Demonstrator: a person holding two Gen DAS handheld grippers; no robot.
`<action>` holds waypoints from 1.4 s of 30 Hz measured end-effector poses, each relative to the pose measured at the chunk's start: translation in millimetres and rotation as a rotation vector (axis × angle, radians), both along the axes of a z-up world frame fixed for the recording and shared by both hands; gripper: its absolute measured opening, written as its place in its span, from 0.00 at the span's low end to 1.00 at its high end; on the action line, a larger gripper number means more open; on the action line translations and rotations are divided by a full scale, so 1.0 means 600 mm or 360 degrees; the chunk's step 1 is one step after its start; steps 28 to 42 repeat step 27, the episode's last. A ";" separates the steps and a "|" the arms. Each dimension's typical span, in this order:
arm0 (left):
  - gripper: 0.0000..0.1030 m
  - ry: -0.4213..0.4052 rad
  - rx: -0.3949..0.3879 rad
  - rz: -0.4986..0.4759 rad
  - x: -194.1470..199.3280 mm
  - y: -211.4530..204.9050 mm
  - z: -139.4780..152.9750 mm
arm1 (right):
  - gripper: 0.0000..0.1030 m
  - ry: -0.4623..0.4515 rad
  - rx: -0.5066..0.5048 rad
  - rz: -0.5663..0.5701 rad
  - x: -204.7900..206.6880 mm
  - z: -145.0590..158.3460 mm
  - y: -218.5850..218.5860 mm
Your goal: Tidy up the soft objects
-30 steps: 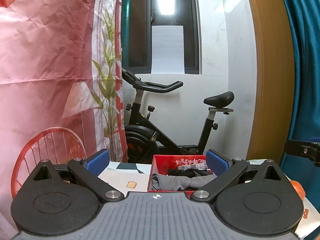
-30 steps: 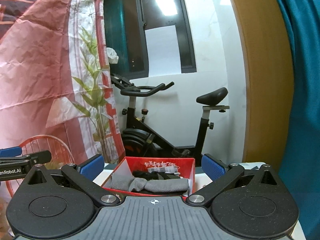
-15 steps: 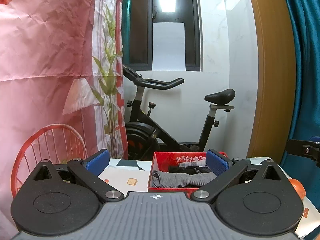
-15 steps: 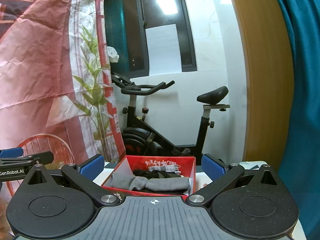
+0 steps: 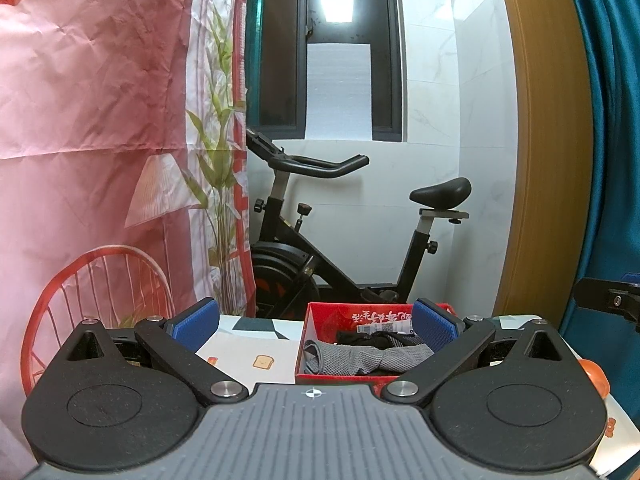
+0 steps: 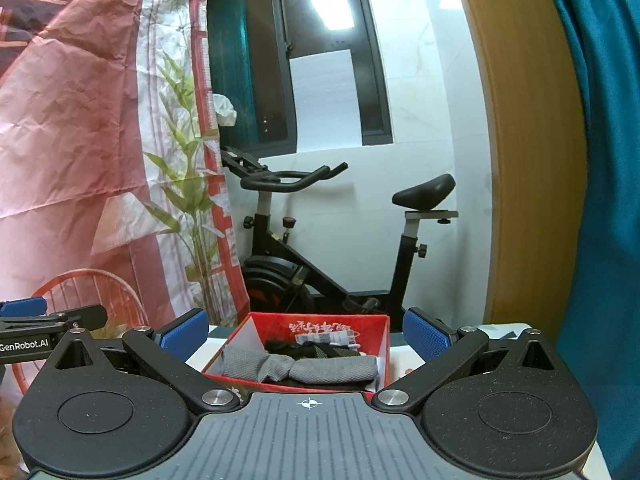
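**Holding both grippers wide over a packed red box**

Left gripper (image 5: 316, 322): fingers spread wide, nothing between the blue pads (image 5: 196, 320). Right gripper (image 6: 306, 332): likewise spread wide and empty, its blue pads (image 6: 424, 336) well apart.

Red box (image 5: 340, 316) sits on the table (image 5: 248, 344) just beyond both tools. From the left wrist it lies right of centre, with the right-hand pad overlapping its far corner. From the right wrist it lies squarely between the fingers, red rim (image 6: 316, 315) fully visible.

Contents: a grey rolled cloth (image 5: 360, 360) lies across the front of the box, a dark garment (image 5: 372, 338) behind it, and a white printed label (image 5: 384, 318) against the back wall. The right wrist view shows the same grey cloth (image 6: 304, 368) spanning nearly the whole width of the box.

Seen only from the left wrist: the toast print on the tablecloth (image 5: 263, 361), an orange object (image 5: 596, 374) at the table's right edge, and part of the other gripper at far right. Seen only from the right wrist: the other gripper's body, lettered "GenRobot.AI", at far left.

Background, both views: an exercise bike (image 5: 340, 240), a pink printed backdrop (image 5: 92, 120), a teal curtain (image 6: 600, 160).
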State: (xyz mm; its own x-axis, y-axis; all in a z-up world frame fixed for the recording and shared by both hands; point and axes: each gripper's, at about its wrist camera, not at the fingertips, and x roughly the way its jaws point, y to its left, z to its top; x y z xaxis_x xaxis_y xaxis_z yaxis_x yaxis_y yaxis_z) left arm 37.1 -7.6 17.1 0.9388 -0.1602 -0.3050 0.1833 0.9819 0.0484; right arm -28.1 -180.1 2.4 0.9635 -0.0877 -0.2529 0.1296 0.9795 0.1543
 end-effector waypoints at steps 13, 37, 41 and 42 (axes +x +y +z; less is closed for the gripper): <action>1.00 0.0001 -0.0004 0.0001 0.000 0.001 0.000 | 1.00 -0.0005 -0.0031 -0.0043 -0.005 0.005 0.000; 1.00 0.0000 -0.0005 -0.0004 -0.004 -0.006 0.000 | 1.00 0.0000 -0.0053 -0.0080 -0.008 0.004 -0.001; 1.00 0.0000 -0.0005 -0.0004 -0.004 -0.006 0.000 | 1.00 0.0000 -0.0053 -0.0080 -0.008 0.004 -0.001; 1.00 0.0000 -0.0005 -0.0004 -0.004 -0.006 0.000 | 1.00 0.0000 -0.0053 -0.0080 -0.008 0.004 -0.001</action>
